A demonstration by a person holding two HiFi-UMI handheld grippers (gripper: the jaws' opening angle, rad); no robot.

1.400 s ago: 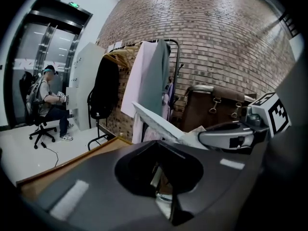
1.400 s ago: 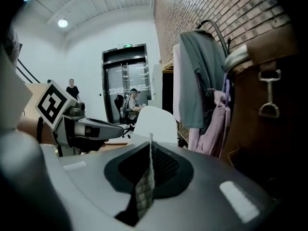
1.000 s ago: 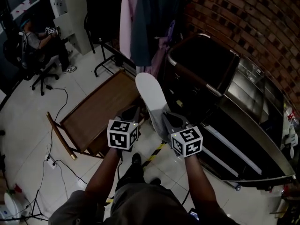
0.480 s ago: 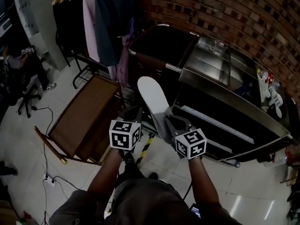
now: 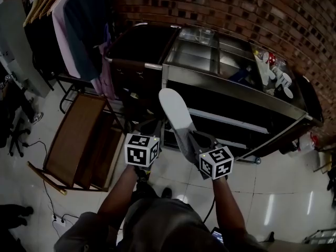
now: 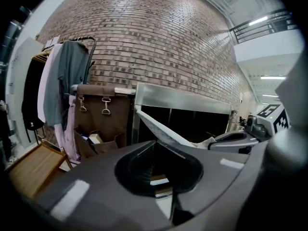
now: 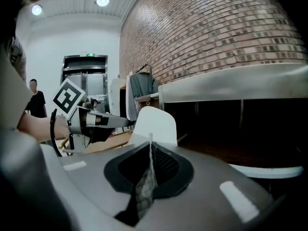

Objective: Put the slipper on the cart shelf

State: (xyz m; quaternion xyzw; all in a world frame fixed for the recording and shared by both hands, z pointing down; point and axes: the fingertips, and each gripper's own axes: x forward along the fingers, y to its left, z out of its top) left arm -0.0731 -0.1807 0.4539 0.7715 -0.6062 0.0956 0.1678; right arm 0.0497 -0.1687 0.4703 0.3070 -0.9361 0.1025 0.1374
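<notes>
Holds the slipper [image 5: 176, 121] in the air at the centre of the head view, pale sole up and toe aimed at the steel cart [image 5: 247, 91], not yet on its dark open shelf [image 5: 220, 114]. Pinches the slipper's grey mesh upper in the right claw [image 5: 197, 140], closed tight on the thin fabric. Carries the left claw [image 5: 151, 130] parted and empty, just beside the slipper's left edge. Faces a brick wall [image 5: 236, 9] along the top of the frame, a brown canvas hamper [image 5: 137, 46] left of the cart, hanging clothes [image 5: 79, 30] at upper left and a wooden frame [image 5: 73, 140] on the floor at left. Bears only black-and-white square code patterns on the two marker cubes [image 5: 140, 150]. Catches a green sign [image 7: 91, 55] over a far doorway in the right gripper view, too small to read.
</notes>
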